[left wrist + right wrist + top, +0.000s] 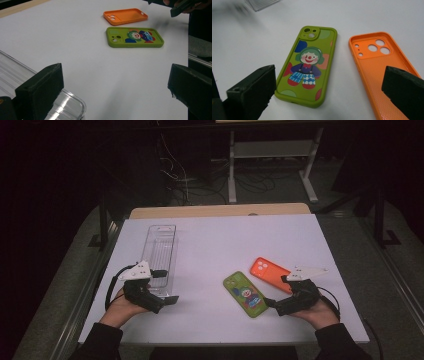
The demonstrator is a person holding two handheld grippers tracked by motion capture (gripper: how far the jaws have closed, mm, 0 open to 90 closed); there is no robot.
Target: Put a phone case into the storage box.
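A green phone case (245,294) with a clown picture lies flat on the white table, right of centre. An orange phone case (270,272) lies just behind it, inner side up. My right gripper (276,291) hovers at their near right end, open and holding nothing. In the right gripper view its jaws stand wide apart (329,77), with the green case (310,65) and the orange case (382,65) just ahead. My left gripper (167,287) is open at the near end of a clear plastic tray (162,255). Its view (115,77) looks across the bare table toward the green case (135,37) and the orange case (125,16).
The white tabletop (215,240) ends in a wooden strip (220,211) at the far side. Beyond it, desk legs and cables (235,175) stand on a dark floor. The clear tray's corner (67,105) lies under the left jaw. The other gripper (180,6) is farther off.
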